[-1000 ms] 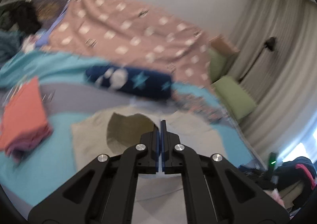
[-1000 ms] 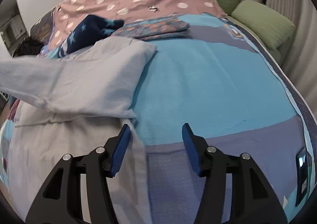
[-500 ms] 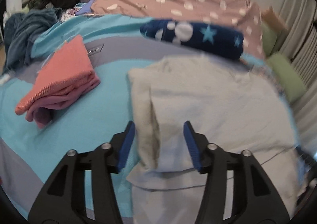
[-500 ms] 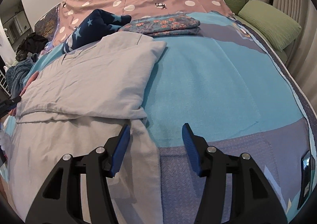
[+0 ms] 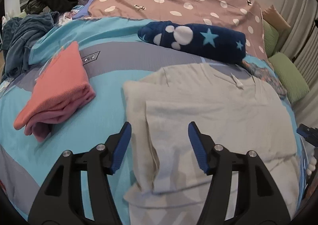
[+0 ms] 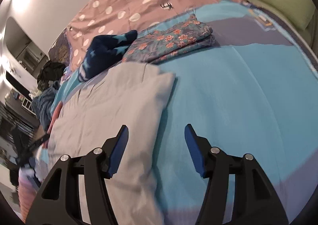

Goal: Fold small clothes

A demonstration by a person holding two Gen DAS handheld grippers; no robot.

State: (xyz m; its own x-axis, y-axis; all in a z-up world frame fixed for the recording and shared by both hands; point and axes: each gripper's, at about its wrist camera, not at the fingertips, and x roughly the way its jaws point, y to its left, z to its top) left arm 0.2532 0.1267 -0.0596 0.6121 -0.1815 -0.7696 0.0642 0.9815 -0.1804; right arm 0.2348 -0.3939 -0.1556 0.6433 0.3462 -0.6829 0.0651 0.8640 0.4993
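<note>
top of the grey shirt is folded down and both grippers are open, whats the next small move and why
Probably bring the left gripper down onto the doubled left edge of the grey shirt and close on it. Its jaws have just been opening and stand apart over that edge, pressing nothing. The right gripper is open over the shirt's right edge, ready to pair for the next fold.

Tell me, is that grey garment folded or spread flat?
Partly folded: the grey garment has its top doubled over the lower part, with a layered edge showing; not yet compact.
</note>
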